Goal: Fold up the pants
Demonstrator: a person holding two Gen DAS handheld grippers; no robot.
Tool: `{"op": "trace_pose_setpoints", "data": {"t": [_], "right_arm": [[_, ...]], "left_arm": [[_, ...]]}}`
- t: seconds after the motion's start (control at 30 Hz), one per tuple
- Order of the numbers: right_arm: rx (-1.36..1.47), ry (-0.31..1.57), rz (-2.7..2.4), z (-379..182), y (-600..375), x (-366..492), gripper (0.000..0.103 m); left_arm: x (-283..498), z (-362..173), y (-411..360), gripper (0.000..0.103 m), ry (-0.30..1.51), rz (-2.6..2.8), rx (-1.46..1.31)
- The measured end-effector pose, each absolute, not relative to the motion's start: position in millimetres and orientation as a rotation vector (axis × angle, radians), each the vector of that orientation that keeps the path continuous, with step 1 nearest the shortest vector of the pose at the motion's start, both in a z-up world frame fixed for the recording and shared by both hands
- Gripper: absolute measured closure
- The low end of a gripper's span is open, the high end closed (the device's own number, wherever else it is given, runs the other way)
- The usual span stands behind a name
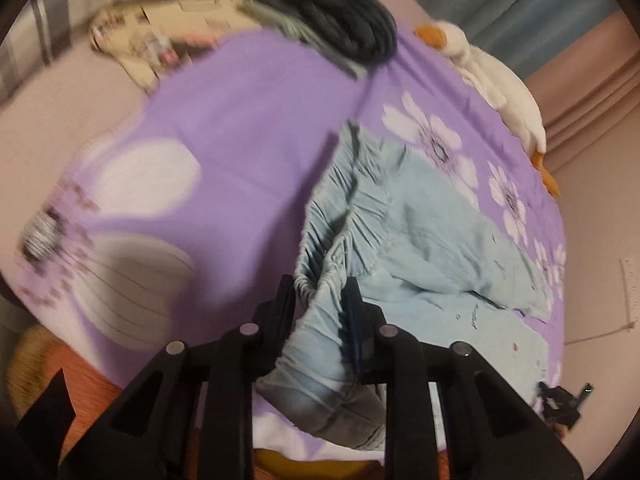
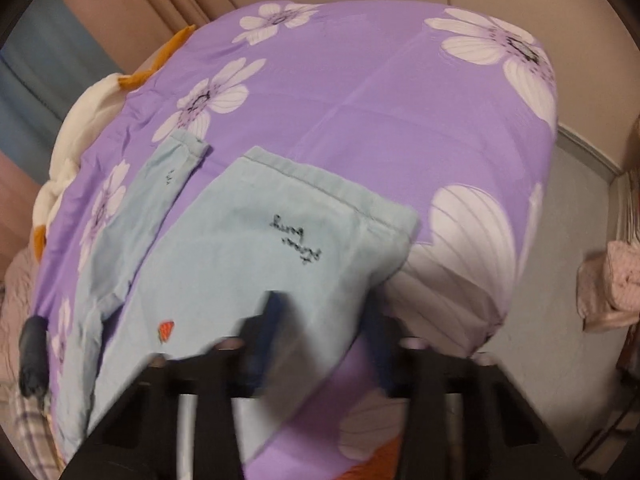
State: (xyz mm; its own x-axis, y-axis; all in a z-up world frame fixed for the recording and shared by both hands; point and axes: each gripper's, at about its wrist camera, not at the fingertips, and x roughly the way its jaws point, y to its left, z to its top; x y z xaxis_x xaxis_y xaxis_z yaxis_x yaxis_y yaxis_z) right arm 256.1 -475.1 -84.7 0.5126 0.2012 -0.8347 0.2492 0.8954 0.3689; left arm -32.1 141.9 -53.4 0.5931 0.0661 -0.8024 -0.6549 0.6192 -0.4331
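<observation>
Left wrist view: the left gripper [image 1: 320, 296] is clamped on the gathered elastic waistband of the light-blue pants [image 1: 420, 232], which lie across a purple flowered bedsheet [image 1: 248, 120]. A pile of dark clothes [image 1: 344, 28] sits at the far edge and a white plush goose [image 1: 496, 84] along the right side. Right wrist view: the right gripper [image 2: 324, 312] holds one pant leg near its hem between its fingers, though motion blur leaves the exact contact uncertain; the second leg [image 2: 160, 192] rests flat to the left, apart from the first. The step in hand appears to be laying the garment out for its first fold. The next move likely calls for bringing one leg over the other, edges aligned, while both grips keep the cloth taut.
</observation>
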Motion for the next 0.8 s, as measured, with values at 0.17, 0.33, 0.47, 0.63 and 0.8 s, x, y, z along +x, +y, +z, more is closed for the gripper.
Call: {"op": "trace_pose_setpoints", "data": {"t": [0.17, 0.33, 0.47, 0.63, 0.8], "right_arm": [[0.415, 1.018, 0.010, -73, -456, 246, 0.088], [0.415, 1.045, -0.039, -86, -463, 244, 0.092], [0.389, 0.932, -0.030, -51, -464, 236, 0.093], [0.324, 1.047, -0.102, -80, -464, 246, 0.093], [0.246, 1.080, -0.138, -97, -462, 253, 0.093]], "left_arm": [[-36, -74, 148, 0.079, 0.919, 0.509, -0.770], [-38, -95, 148, 0.074, 0.962, 0.524, -0.789], [-40, -97, 148, 0.062, 0.987, 0.539, -0.769], [-33, -98, 141, 0.060, 1.004, 0.557, -0.727], [-28, -100, 140, 0.057, 1.013, 0.557, -0.715]]}}
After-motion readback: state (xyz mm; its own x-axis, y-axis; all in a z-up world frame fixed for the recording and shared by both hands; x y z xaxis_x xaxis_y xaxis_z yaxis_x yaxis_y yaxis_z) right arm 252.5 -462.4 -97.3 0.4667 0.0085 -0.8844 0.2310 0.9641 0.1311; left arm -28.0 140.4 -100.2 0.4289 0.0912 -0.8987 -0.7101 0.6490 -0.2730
